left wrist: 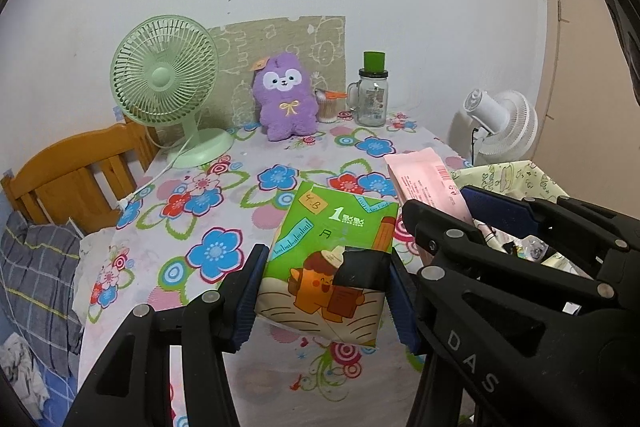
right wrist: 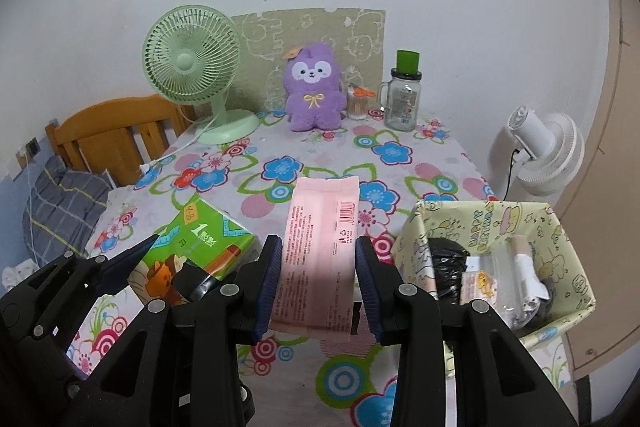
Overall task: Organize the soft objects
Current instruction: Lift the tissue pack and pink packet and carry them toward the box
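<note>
Your left gripper (left wrist: 325,301) is clamped on the green tissue pack (left wrist: 334,251), both blue pads pressed to its sides, low in the centre of the left wrist view. The pack looks clear of the flowered tablecloth (left wrist: 224,195), though the angle leaves that uncertain.

Your right gripper (right wrist: 318,289) is clamped on the pink tissue pack (right wrist: 320,247), centre of the right wrist view, its long side running away from the camera.

The two packs sit side by side, green to the left of pink.

Paper-lined box (right wrist: 560,227) at lower right, holding bagged odds and ends.

Along the back wall: green fan (right wrist: 192,67), purple plush toy (right wrist: 314,95), glass jar (right wrist: 402,99).
</note>
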Demonstrator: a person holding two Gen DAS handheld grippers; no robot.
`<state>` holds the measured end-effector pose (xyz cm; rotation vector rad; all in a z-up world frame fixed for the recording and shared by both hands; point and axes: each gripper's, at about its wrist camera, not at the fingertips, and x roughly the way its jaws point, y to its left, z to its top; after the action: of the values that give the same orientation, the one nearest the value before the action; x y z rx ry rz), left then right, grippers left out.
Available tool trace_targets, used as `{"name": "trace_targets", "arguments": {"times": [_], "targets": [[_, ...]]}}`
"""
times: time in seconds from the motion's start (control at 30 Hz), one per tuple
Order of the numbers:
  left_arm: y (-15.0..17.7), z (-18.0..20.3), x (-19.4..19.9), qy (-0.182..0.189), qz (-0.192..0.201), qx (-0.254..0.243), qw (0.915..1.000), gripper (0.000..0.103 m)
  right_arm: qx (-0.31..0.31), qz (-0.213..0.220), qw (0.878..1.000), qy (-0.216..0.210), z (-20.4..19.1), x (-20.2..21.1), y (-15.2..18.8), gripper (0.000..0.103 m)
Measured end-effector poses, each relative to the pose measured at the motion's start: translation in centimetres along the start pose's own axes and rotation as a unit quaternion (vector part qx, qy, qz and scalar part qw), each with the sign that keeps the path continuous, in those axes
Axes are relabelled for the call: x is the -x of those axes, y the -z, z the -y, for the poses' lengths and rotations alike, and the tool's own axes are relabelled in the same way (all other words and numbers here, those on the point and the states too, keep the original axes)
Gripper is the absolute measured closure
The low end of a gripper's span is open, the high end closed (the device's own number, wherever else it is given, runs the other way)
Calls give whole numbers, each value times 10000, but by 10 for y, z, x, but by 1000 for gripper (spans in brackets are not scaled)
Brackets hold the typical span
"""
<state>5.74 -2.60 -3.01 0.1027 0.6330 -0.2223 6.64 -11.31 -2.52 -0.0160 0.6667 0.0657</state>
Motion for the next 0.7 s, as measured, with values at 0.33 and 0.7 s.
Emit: {"name": "trace_targets", "arguments": {"times": [0.33, 0.7], "targets": [[-8, 17, -4, 35, -2, -125, 9999, 45, -75, 19, 10000, 33, 20, 0, -3, 63], [-15, 37, -12, 122, 7, -225, 9997, 45, -159, 50, 9998, 94, 44, -1, -4, 63]]}}
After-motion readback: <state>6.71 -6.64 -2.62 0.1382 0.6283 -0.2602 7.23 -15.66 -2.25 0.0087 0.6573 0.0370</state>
